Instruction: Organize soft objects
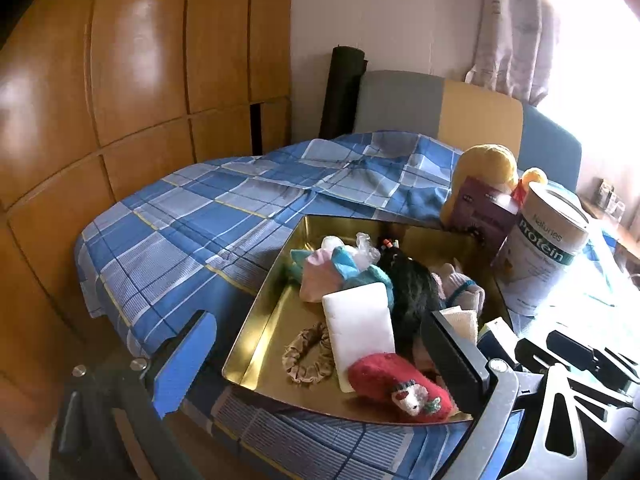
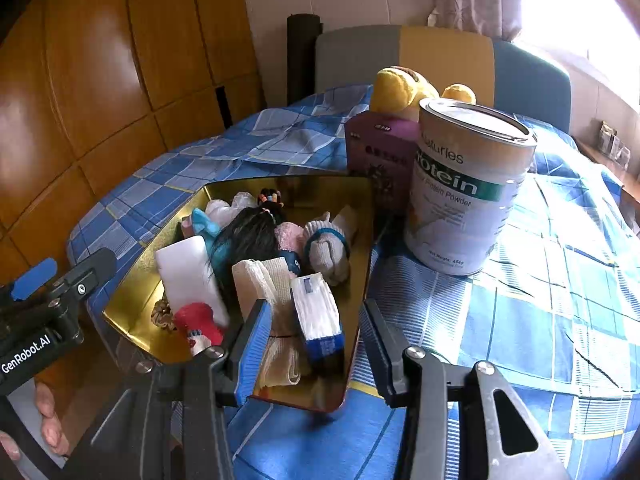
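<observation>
A: Gold metal tray [image 2: 360,216] on the blue plaid bed [image 2: 520,320] holds the soft items: red knitted sock [image 1: 396,384], white foam block [image 1: 358,324], scrunchie [image 1: 306,354].

B: Light and compressible; pinch the sock mid-body. Left gripper [image 1: 312,364] and right gripper [image 2: 308,346] fingers are spread, empty. Wooden wardrobe [image 1: 120,80] behind.

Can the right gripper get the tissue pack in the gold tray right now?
Probably yes. The right gripper is open, and the tissue pack lies at the near end of the tray, between its fingers from this view. Nothing covers it, though the bandage roll sits close beside it.
</observation>
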